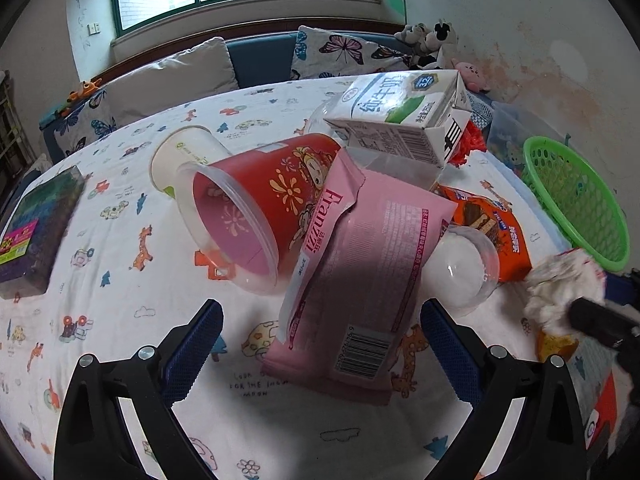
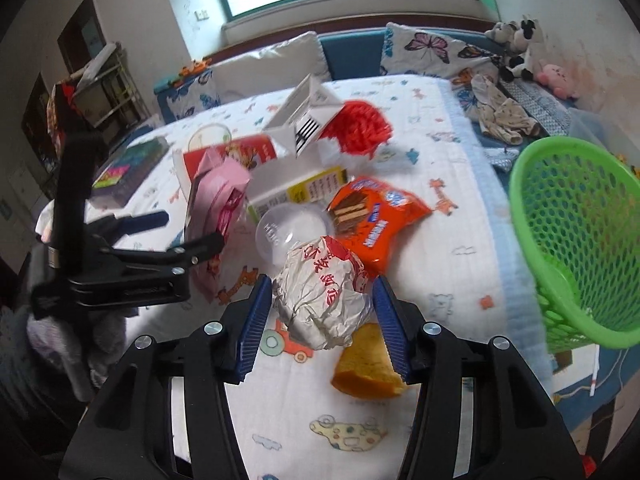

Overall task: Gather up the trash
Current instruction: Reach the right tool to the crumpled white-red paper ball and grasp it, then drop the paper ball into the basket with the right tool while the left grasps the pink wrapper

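The right gripper (image 2: pixel 318 312) pinches a crumpled paper wrapper (image 2: pixel 320 300) well left of the green basket (image 2: pixel 576 240); the left gripper (image 1: pixel 320 350), spread, straddles a pink packet (image 1: pixel 356 280).

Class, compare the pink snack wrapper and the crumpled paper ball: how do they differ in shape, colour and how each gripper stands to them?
The pink wrapper is flat; the paper ball is crumpled. The wrapper is pink, the ball white with red print. The left gripper is open around the wrapper; the right gripper is shut on the ball. Both are trash.

"Franzzi" runs along the pink wrapper (image 1: pixel 352 264), beside a barcode
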The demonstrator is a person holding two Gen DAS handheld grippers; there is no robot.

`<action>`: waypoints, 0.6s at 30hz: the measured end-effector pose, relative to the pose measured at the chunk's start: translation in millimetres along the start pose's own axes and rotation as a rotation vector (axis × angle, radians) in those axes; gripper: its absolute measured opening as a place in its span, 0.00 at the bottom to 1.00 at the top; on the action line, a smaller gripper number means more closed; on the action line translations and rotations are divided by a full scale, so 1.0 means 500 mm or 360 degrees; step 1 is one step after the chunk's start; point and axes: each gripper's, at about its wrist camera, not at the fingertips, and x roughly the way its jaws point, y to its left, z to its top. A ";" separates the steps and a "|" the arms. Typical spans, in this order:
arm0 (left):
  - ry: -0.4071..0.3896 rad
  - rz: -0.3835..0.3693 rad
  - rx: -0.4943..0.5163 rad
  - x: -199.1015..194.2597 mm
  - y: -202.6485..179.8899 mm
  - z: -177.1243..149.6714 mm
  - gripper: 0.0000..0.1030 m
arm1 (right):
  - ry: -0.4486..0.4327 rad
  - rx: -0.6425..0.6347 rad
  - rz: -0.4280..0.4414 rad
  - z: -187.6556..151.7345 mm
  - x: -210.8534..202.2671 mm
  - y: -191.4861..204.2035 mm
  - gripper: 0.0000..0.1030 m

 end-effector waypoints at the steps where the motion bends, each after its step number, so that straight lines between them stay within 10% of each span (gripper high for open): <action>1: 0.0002 -0.0012 -0.0003 0.001 0.000 -0.001 0.86 | -0.0015 0.0009 -0.0008 0.002 -0.010 -0.006 0.51; 6: 0.0018 -0.0084 -0.0031 0.000 0.005 -0.006 0.59 | -0.0086 0.0097 -0.0066 0.009 -0.048 -0.052 0.51; 18: -0.0041 -0.0142 -0.0005 -0.066 0.000 -0.025 0.37 | -0.0197 0.0362 -0.0347 0.008 -0.097 -0.238 0.52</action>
